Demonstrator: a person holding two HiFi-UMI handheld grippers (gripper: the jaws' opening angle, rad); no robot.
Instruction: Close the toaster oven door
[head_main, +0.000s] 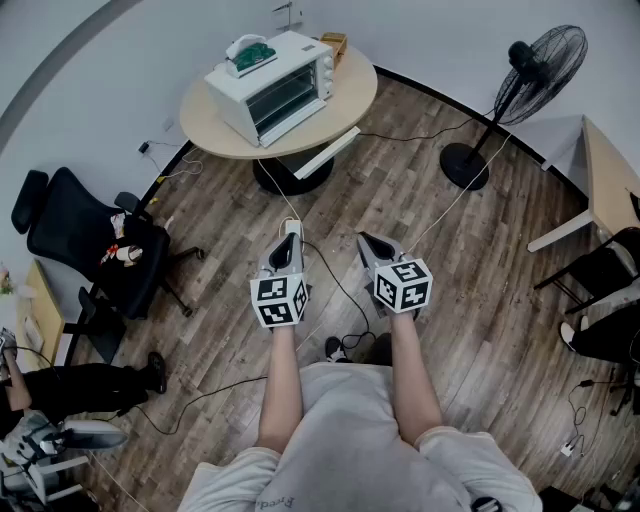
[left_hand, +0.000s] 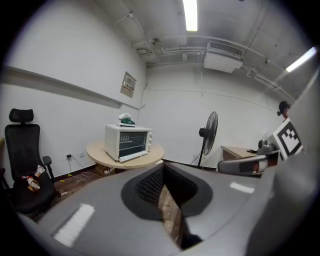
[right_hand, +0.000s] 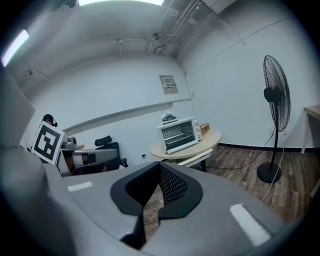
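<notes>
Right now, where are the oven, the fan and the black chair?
oven (head_main: 283, 98), head view, on its glass front.
fan (head_main: 545, 72), head view, on its round cage.
black chair (head_main: 70, 225), head view, on its backrest.

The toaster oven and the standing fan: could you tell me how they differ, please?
The toaster oven is white and boxy; the standing fan is black, a round cage on a pole. The toaster oven sits on the round table; the standing fan stands on the floor. Both stand near the wall.
</notes>
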